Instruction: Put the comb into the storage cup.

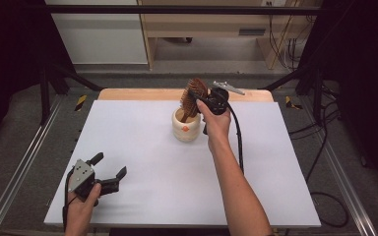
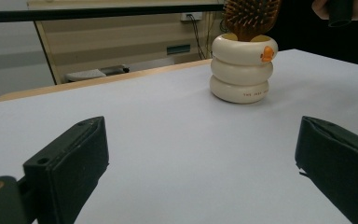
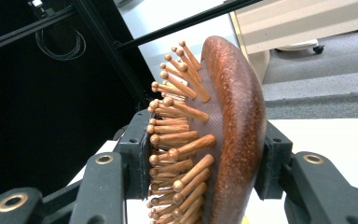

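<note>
Left gripper (image 1: 109,173) at lower left of frame, jaws spread wide, hand low. Right gripper (image 1: 195,96) at upper centre, jaws clamped, forearm stretched forward.

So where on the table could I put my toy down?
Lots of bare table lies between the left tool and the cream cup, and also right of the forearm. It is crowded only at the cup, where the right tool holds the hairbrush.

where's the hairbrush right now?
High view: the hairbrush is at the table's far middle, head clamped in the right gripper, handle down inside the cream holder. The left gripper sits open, near left.
</note>
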Action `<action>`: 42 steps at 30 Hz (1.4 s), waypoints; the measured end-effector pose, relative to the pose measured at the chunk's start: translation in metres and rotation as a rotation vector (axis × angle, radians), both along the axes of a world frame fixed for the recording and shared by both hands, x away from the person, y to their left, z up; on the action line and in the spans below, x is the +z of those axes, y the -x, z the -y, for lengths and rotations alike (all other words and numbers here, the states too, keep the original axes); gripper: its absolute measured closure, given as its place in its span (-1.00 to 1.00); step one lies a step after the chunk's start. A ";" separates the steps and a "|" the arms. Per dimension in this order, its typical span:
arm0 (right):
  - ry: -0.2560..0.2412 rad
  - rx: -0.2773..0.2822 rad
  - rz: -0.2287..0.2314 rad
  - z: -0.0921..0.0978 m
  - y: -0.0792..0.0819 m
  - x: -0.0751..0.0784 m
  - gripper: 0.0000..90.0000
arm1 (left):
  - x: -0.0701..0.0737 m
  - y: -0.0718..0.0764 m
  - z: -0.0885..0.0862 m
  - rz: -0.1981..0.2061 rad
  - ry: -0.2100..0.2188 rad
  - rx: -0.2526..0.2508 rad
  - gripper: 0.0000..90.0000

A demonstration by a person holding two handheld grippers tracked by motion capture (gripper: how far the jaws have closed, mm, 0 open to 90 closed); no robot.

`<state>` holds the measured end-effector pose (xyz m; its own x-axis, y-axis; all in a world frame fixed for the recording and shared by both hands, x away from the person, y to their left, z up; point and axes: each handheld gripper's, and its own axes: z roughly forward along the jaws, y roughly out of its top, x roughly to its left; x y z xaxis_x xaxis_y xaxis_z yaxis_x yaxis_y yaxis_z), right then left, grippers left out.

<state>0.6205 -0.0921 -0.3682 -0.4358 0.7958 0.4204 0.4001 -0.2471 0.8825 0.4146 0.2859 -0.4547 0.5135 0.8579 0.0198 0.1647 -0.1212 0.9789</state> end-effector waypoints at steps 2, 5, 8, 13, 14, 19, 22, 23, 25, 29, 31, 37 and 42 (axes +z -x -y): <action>-0.002 -0.001 0.001 0.000 0.000 0.000 0.10 | 0.000 0.000 0.000 0.000 0.000 0.001 -0.95; -0.004 0.000 0.001 0.001 0.000 -0.001 0.10 | 0.000 0.000 0.000 0.000 -0.001 0.000 -0.95; -0.005 0.002 -0.001 0.001 0.000 0.000 0.10 | 0.000 0.000 0.001 0.000 -0.002 0.000 -0.95; -0.007 0.002 -0.001 0.002 0.000 -0.001 0.09 | 0.000 0.000 0.001 -0.001 -0.001 0.000 -0.95; -0.010 0.001 -0.001 0.002 0.000 -0.001 0.09 | 0.000 0.000 0.001 -0.001 -0.001 0.000 -0.95; -0.020 -0.005 -0.002 0.003 0.000 -0.003 0.09 | 0.000 0.000 0.001 -0.002 0.001 -0.004 -0.95; -0.024 -0.005 -0.005 0.004 0.000 -0.003 0.09 | 0.000 0.000 0.002 -0.001 0.000 -0.005 -0.95; -0.025 -0.005 -0.005 0.005 0.000 -0.003 0.09 | 0.000 0.000 0.002 -0.001 -0.001 -0.004 -0.95; -0.029 -0.005 -0.006 0.005 0.000 -0.004 0.09 | 0.000 0.000 0.002 0.000 -0.002 -0.004 -0.95; -0.032 -0.004 -0.011 0.007 0.000 -0.004 0.09 | 0.000 0.000 0.001 -0.001 0.000 -0.001 -0.95; -0.032 -0.004 -0.011 0.007 0.001 -0.004 0.09 | 0.000 0.000 0.001 0.001 0.001 -0.001 -0.95; -0.035 -0.006 -0.015 0.007 0.001 -0.004 0.09 | 0.000 0.000 0.000 0.002 0.012 0.005 -0.95; -0.039 -0.006 -0.014 0.008 0.000 -0.004 0.08 | 0.000 0.000 0.000 0.002 0.012 0.007 -0.95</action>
<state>0.6201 -0.1001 -0.3727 -0.4246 0.7813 0.4574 0.4105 -0.2841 0.8665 0.4144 0.2863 -0.4546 0.5074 0.8617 0.0105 0.1640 -0.1085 0.9805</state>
